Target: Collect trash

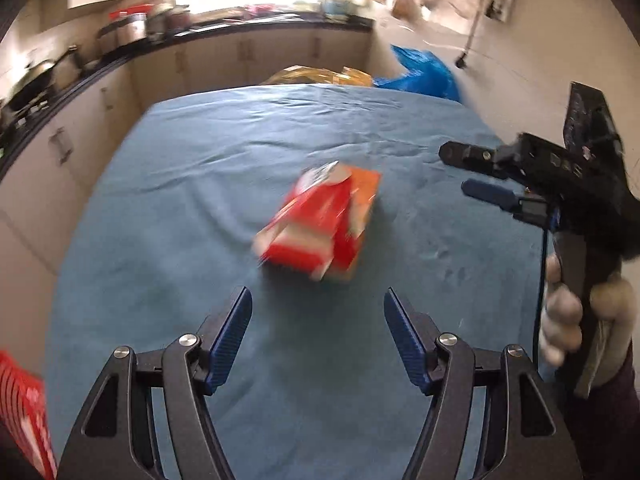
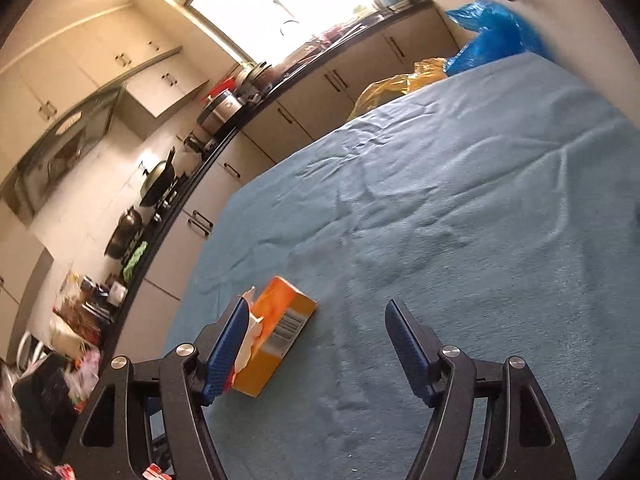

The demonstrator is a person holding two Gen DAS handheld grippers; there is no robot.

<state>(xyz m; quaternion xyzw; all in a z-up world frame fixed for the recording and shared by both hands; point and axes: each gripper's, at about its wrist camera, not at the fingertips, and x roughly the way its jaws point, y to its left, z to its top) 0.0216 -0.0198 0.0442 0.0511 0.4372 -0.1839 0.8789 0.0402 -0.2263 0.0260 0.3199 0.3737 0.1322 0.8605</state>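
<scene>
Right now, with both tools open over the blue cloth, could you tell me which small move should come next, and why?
Probably ease the left tool forward and down over the crushed red and orange carton. It lies straight ahead of those open jaws, nothing is held, and the right tool sits off to its side.

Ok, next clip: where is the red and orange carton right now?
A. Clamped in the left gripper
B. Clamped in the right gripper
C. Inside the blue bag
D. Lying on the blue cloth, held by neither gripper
D: the carton lies on the blue cloth, ahead of the open left gripper and apart from the open right gripper.
</scene>
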